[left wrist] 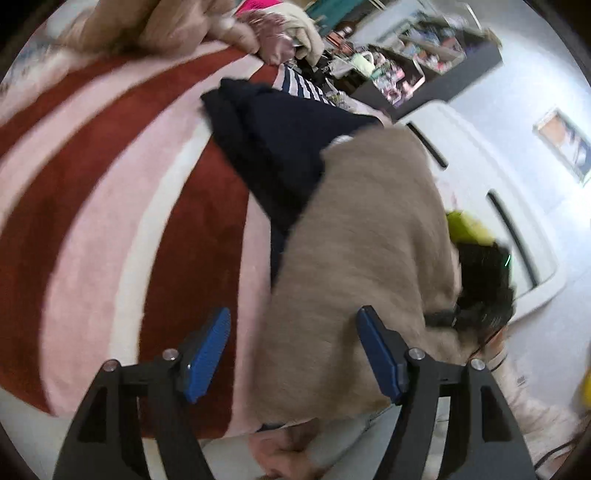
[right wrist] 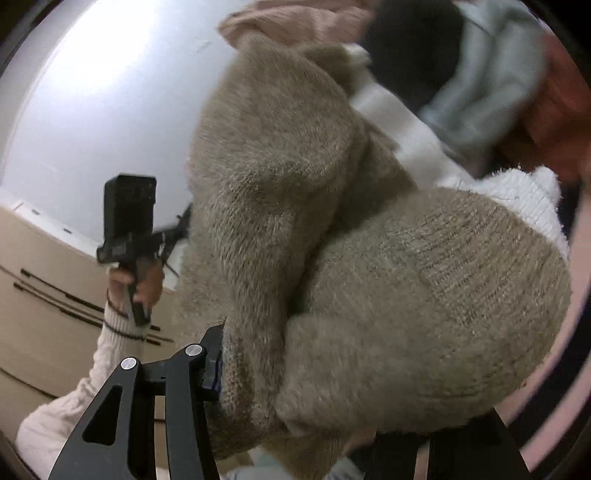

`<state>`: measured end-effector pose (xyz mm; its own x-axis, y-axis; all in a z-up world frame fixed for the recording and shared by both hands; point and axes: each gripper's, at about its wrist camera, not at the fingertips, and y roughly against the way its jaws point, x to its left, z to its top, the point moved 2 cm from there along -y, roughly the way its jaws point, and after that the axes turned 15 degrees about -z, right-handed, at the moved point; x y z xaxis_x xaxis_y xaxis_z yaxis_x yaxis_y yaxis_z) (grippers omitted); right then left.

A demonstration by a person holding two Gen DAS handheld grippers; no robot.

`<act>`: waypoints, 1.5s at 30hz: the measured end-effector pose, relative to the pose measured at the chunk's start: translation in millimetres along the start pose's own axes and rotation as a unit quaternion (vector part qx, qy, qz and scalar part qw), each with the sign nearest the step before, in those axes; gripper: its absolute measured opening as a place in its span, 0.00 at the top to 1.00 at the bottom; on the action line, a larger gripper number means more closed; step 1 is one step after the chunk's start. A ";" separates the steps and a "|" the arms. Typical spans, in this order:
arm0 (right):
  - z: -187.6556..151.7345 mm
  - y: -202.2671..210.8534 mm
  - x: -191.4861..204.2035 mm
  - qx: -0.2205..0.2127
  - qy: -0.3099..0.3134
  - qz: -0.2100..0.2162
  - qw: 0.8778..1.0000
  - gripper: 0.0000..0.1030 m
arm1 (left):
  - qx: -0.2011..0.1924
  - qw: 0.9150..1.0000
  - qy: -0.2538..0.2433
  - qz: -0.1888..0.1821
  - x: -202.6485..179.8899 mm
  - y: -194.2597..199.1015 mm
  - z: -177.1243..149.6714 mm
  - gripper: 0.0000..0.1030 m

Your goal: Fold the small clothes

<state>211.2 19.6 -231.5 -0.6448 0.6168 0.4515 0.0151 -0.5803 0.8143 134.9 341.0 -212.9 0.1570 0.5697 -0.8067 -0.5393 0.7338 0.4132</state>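
Left gripper (left wrist: 295,354) wide, empty, sweater (left wrist: 362,266) just beyond. Right gripper (right wrist: 295,373) clamps sweater edge. Advice: regrip with left, spread flat on blanket (left wrist: 110,192) before folding.

Red-and-pink striped blanket (left wrist: 110,184) carries navy garment (left wrist: 273,147), beige sweater (left wrist: 354,266), clothes pile (left wrist: 192,26)

Striped blanket (left wrist: 92,192) lies bare leftward; sweater (left wrist: 354,266) (blurred) probably blocks right.
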 end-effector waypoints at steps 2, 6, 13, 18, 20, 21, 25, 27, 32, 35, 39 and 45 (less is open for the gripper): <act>-15.6 -1.7 -18.8 0.021 -0.015 -0.001 1.000 0.53 | 0.014 0.999 0.015 -0.037 7.8 -12.6 -0.6 0.18; -30.2 -5.4 -53.0 0.045 -0.054 0.013 0.997 0.27 | 0.049 0.994 0.011 -0.096 9.3 -50.2 5.9 0.15; -25.8 -6.0 -91.9 0.010 -0.063 0.047 0.997 0.35 | 0.033 0.995 -0.011 -0.094 -12.3 -80.2 11.5 0.49; -24.7 9.0 -86.5 -0.024 -0.045 0.074 0.996 0.57 | 0.004 0.996 -0.060 -0.063 -57.8 -62.9 5.7 0.56; -22.3 17.4 -73.5 -0.039 -0.019 0.070 0.997 0.58 | -0.008 0.994 -0.097 -0.050 -79.7 -46.1 6.3 0.57; -20.3 20.2 -66.8 -0.045 -0.010 0.073 0.996 0.58 | -0.017 0.993 -0.107 -0.046 -87.1 -35.3 8.9 0.57; 9.6 27.3 -32.3 -0.080 0.030 0.089 0.992 0.58 | -0.056 0.990 -0.132 -0.007 -99.7 19.7 31.1 0.57; 28.0 23.9 -21.3 -0.083 0.035 0.098 0.991 0.58 | -0.072 0.988 -0.136 0.011 -99.8 43.0 43.3 0.56; 58.7 -10.4 -4.0 -0.066 0.035 0.077 0.994 0.58 | -0.086 0.987 -0.117 0.063 -45.3 85.6 64.7 0.54; 62.9 -58.9 -8.6 -0.028 0.013 0.032 0.999 0.58 | -0.068 0.989 -0.059 0.114 17.4 78.9 72.5 0.53; 44.1 -82.7 -30.9 -0.003 -0.009 0.015 1.000 0.55 | -0.039 0.984 -0.010 0.172 72.7 63.2 68.1 0.47; 56.6 -64.1 -48.3 0.001 0.011 -0.007 1.000 0.45 | -0.046 0.980 -0.018 0.194 70.1 76.5 63.8 0.31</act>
<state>284.6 57.0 -284.9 -0.6613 0.6132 0.4321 0.0067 -0.5711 0.8208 157.5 460.6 -210.9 -0.0459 0.8128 -0.5807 -0.6365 0.4243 0.6441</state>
